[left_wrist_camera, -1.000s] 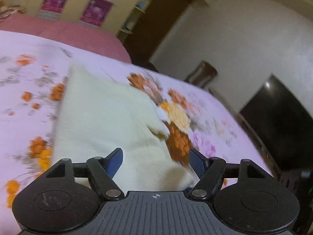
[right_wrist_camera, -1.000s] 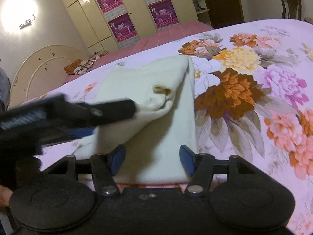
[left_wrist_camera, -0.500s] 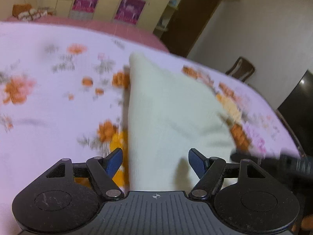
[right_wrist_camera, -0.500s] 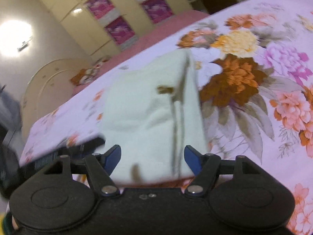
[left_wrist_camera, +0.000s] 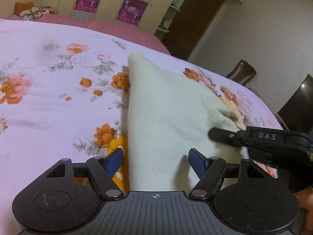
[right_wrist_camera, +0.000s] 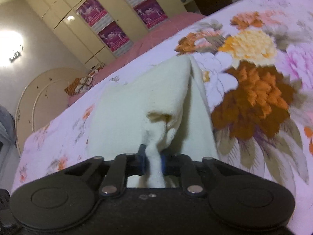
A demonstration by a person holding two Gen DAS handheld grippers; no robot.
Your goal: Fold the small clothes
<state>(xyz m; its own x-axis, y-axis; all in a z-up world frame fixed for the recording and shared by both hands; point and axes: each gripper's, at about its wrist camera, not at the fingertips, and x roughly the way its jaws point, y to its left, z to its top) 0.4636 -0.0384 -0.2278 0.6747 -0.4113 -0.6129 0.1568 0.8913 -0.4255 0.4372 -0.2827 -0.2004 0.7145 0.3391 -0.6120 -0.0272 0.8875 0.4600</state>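
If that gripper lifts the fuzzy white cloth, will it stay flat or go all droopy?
Probably droopy: the cream knit cloth already bunches into a soft ridge where the closing right gripper pinches it. It looks light, since a small pinch puckers it. Its fuzzy surface likely won't slip from the fingers.

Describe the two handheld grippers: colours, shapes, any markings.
Both are matte black plastic. The left gripper has a ribbed grey-black body with a small crosshair mark, two round lobes, linkage arms on silver pivot pins, and blue ribbed pads. The right gripper is built the same, with blue pads; seen from the side in the left view, its body bears the letters "DAS".
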